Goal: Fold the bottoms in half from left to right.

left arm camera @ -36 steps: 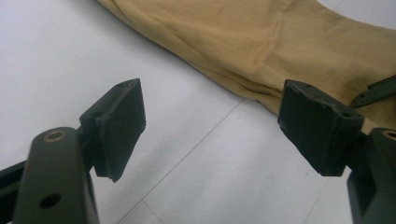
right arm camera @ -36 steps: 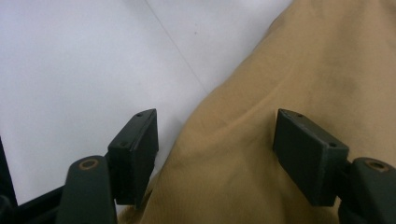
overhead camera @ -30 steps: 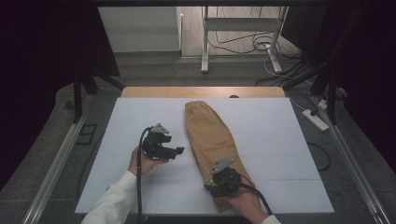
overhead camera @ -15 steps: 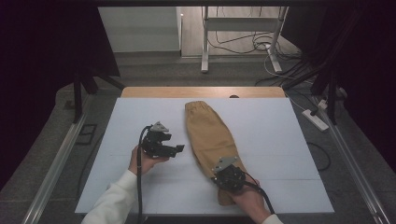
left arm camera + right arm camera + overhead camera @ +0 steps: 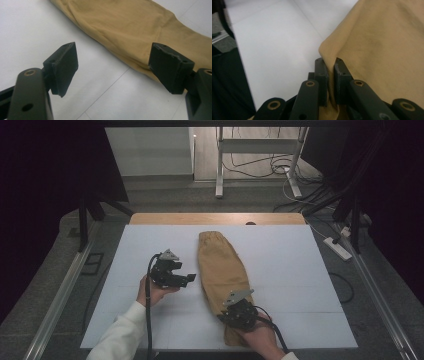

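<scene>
Cloth is pinched between the jaws of the right hand-held gripper (image 5: 331, 82), which have just closed on the near left edge of the tan garment (image 5: 221, 270) lying lengthwise mid-desk. The left hand-held gripper (image 5: 113, 66) hovers released beside the garment's left edge, over bare white desk (image 5: 300, 265). The garment's near end is hidden under the right hand. It lay flat before; now a fold rises.

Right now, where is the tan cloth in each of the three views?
High view: the tan cloth lies lengthwise at the table's middle, its near end pinched by the right gripper.
Left gripper view: it runs across the top, beyond the open jaws.
Right gripper view: it covers the right side, an edge clamped between the shut jaws.
Shared landmark: the white table top.
</scene>
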`<state>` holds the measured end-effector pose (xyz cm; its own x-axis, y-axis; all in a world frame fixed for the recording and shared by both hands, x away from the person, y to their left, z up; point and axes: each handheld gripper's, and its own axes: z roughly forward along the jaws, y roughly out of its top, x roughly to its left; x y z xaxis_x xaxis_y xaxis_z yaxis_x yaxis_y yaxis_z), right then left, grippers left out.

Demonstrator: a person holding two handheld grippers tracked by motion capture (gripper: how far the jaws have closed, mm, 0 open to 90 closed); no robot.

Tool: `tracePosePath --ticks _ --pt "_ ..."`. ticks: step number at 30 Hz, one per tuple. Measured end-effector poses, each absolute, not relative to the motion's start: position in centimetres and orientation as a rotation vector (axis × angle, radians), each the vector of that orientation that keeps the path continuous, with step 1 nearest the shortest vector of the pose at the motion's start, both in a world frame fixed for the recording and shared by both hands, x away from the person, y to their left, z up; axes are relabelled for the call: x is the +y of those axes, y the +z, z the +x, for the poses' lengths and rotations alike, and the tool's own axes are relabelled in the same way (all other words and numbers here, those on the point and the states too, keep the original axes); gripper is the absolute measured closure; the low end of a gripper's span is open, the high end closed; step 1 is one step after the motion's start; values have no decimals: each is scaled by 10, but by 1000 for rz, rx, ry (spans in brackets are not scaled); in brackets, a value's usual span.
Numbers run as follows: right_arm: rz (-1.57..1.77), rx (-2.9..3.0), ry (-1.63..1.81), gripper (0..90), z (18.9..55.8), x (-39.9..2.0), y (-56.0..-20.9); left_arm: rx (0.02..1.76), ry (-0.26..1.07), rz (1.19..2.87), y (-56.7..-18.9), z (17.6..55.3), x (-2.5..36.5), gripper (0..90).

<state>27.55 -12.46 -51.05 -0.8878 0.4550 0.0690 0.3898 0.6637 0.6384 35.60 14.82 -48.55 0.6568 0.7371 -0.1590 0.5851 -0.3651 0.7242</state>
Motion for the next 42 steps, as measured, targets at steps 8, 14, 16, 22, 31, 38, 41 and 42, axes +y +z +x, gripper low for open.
tracePosePath --ticks 8,14,16,22,31,38,41,42 --pt "668 2793 1038 826 270 -106 -515 1012 245 2080 -484 356 148 232" --pt "642 2826 1058 826 265 -93 -516 1012 242 2083 -485 358 147 231" --pt "624 2837 1061 822 263 -87 -516 1009 241 2087 -484 358 147 231" --pt "610 2852 1078 816 261 -82 -517 1005 239 2094 -485 358 146 230" --pt "630 2758 1185 435 259 -89 -504 1021 247 2091 -485 359 148 213" --pt "684 2670 1240 389 271 -110 -488 1032 253 2084 -485 359 150 210" --pt "722 2642 1224 386 280 -121 -488 1028 252 2086 -486 359 149 210" --pt "733 2631 1220 386 283 -124 -489 1027 251 2086 -486 360 149 210"
